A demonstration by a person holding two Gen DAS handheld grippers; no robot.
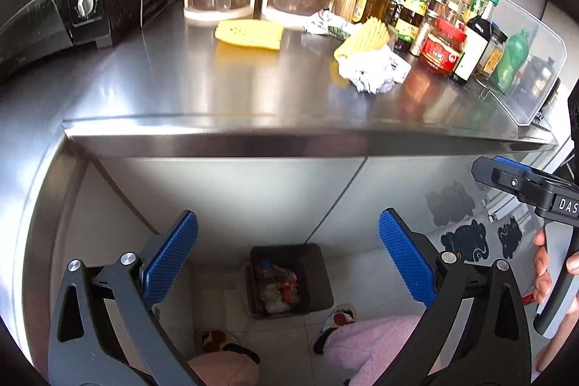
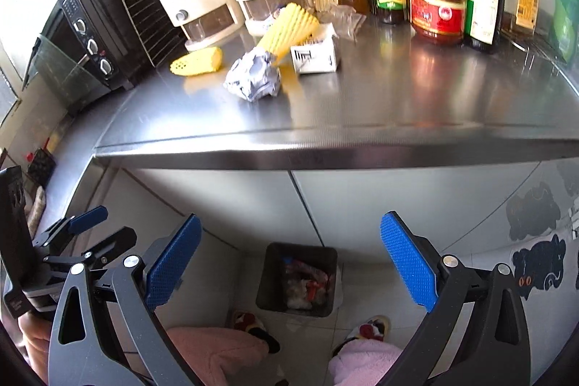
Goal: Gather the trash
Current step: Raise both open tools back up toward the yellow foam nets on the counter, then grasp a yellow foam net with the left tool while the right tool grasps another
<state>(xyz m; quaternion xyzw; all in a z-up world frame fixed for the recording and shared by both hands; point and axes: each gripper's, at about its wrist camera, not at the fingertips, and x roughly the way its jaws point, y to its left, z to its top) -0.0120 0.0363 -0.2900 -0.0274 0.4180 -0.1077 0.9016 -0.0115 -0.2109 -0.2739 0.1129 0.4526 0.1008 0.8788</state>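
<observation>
On the tabletop (image 2: 362, 104), a crumpled paper (image 2: 254, 78) lies before a foam sleeve (image 2: 289, 28), a small carton (image 2: 315, 56) to its right. Bottles (image 2: 438, 2) stand behind. A bin (image 2: 298, 277) sits on the floor below.

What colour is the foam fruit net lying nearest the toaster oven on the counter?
Yellow, with small holes in it. The foam fruit net shows best in the right wrist view.

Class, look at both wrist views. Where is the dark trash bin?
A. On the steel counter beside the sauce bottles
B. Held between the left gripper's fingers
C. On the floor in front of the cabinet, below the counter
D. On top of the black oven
C: the dark trash bin stands on the tiled floor below the steel counter, already holding wrappers; both grippers are open and empty.
</observation>
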